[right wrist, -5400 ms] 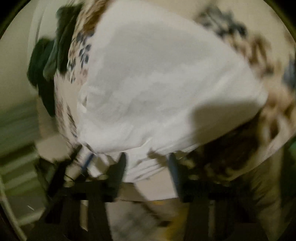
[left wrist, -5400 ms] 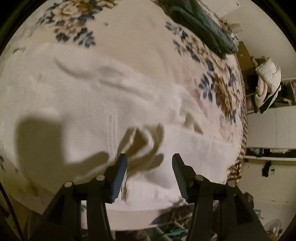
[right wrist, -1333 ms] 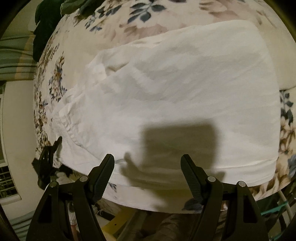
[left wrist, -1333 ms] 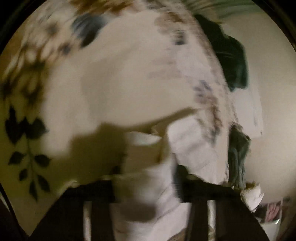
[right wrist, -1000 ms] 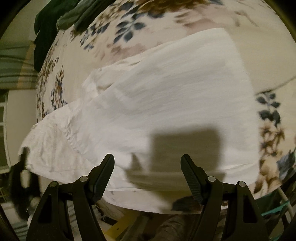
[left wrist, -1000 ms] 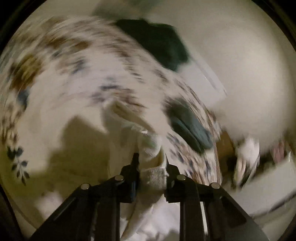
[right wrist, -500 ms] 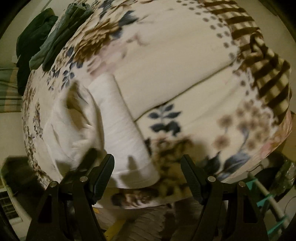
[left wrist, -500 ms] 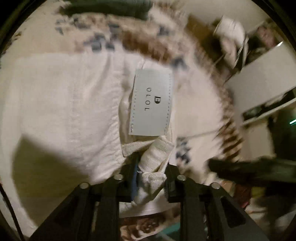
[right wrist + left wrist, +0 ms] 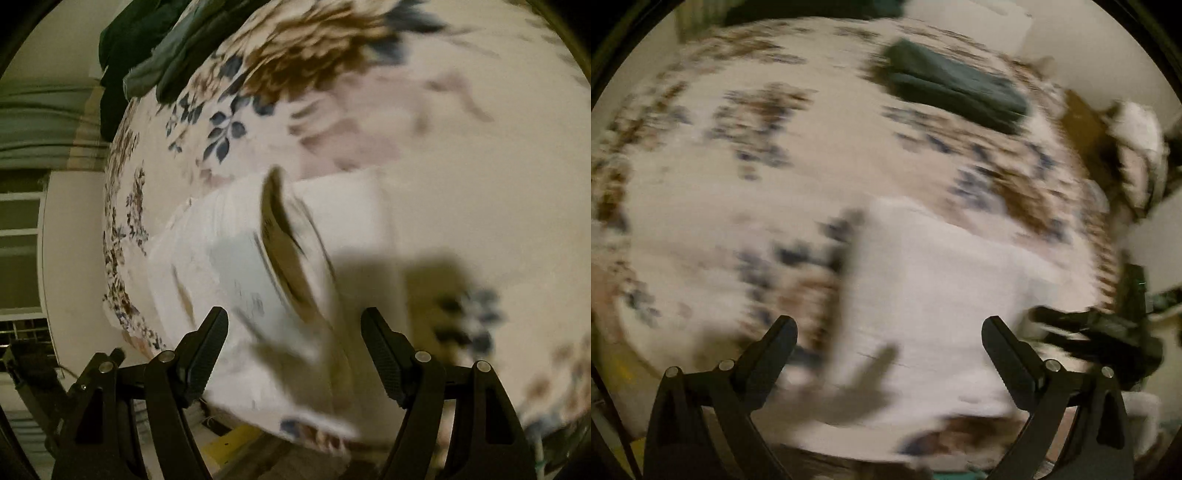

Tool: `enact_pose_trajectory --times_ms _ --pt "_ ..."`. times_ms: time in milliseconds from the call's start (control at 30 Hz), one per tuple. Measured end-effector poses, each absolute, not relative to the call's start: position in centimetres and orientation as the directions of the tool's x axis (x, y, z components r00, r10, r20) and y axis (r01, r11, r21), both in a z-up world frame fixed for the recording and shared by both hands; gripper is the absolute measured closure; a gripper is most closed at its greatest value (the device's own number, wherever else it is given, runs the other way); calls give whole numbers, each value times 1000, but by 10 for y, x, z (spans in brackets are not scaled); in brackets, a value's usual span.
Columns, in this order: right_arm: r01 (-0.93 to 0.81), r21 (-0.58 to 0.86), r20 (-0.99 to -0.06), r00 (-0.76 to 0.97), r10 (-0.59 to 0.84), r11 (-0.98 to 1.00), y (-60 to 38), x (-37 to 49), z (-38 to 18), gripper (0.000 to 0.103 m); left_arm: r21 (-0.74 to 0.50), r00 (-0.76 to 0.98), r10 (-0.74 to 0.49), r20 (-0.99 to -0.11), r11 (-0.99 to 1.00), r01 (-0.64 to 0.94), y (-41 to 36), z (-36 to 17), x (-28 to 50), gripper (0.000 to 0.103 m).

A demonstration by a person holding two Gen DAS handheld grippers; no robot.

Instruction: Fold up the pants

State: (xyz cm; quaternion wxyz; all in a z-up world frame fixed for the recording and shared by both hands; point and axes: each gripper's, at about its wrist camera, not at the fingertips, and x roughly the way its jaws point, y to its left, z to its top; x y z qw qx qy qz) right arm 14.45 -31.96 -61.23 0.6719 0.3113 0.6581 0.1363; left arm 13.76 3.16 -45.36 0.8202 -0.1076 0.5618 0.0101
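Note:
The white pants [image 9: 945,295] lie folded into a compact stack near the front edge of a floral bedspread [image 9: 738,166]. My left gripper [image 9: 888,354] is open and empty above the stack's near edge; the view is motion-blurred. In the right wrist view the folded pants [image 9: 266,266] show layered edges, with a light label patch on top. My right gripper [image 9: 295,350] is open and empty just above the stack's near end. The other gripper shows as a dark shape at the right edge of the left wrist view [image 9: 1108,332].
Folded dark green garments [image 9: 956,92] lie at the far side of the bed, also seen top left in the right wrist view [image 9: 155,55]. A cluttered shelf with a white bundle [image 9: 1137,147] stands to the right. The bed's front edge runs just under the grippers.
My left gripper was shut on the waistband and carried it over; now it has let go and is open. The pants went from a wide spread to a compact stack. The right gripper stayed open.

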Motion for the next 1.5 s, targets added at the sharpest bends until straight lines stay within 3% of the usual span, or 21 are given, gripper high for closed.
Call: enact_pose_trajectory --times_ms 67,100,133,167,200,433,600,700,767,833,867,933,967,1000,1033,1067,1233,1300,1367,1433,1500 --pt "178 667 -745 148 650 724 -304 155 -614 26 -99 368 -45 -929 987 -129 43 -465 145 1" --pt "134 657 -752 178 634 742 -294 157 -608 34 -64 365 -12 -931 989 -131 43 -470 148 1" --pt "92 627 -773 197 603 774 -285 157 -601 64 -45 362 4 -932 991 -127 44 -472 151 1" --pt "34 584 -800 194 568 811 -271 155 -593 84 -30 356 12 -934 993 -112 43 -476 155 1" --pt "10 542 -825 196 530 840 -265 151 -587 93 -20 356 17 -934 995 -101 41 -476 157 1" --pt "261 520 -838 339 427 813 -348 110 -541 94 -122 378 -110 -919 992 -9 24 -481 174 1" --pt "434 409 -908 283 310 803 -428 88 -568 94 -255 323 -228 -919 966 -44 9 -498 196 1" --pt "471 499 -862 186 471 727 -445 94 -614 82 -321 270 -297 -916 946 -51 -9 -515 215 1" --pt "464 517 -846 150 511 719 -448 101 -626 65 -358 226 -341 -913 933 -42 -23 -529 231 1" --pt "449 584 -802 190 566 677 -452 106 -629 23 -399 183 -389 -903 917 -24 -35 -544 246 1" --pt "450 606 -785 204 585 656 -454 107 -632 18 -432 168 -423 -891 901 -26 -40 -551 254 1" --pt "472 616 -770 191 609 631 -456 111 -645 18 -503 155 -495 -855 864 -16 -48 -565 268 15" --pt "494 600 -772 148 619 630 -453 114 -660 18 -528 160 -520 -839 849 -6 -50 -569 271 43" --pt "501 604 -762 136 633 620 -450 116 -669 30 -516 160 -510 -845 856 -1 -52 -573 275 55" --pt "507 628 -743 165 648 591 -447 117 -671 67 -499 153 -490 -858 867 -20 -49 -579 278 59" --pt "519 646 -726 190 661 560 -448 118 -669 91 -507 141 -496 -857 860 -55 -42 -584 280 65" --pt "491 655 -739 258 623 574 -454 132 -645 95 -649 135 -639 -757 715 -259 1 -617 283 73" --pt "475 610 -772 176 610 635 -445 135 -649 91 -642 139 -628 -766 735 -219 -5 -606 281 68" --pt "466 601 -771 125 624 649 -440 135 -649 70 -636 119 -626 -771 747 -193 -11 -592 275 58" --pt "478 611 -764 147 628 631 -445 124 -640 21 -624 106 -616 -780 757 -195 -12 -578 265 32" --pt "528 596 -772 168 614 605 -457 101 -635 20 -628 124 -615 -778 759 -173 -11 -563 250 20"
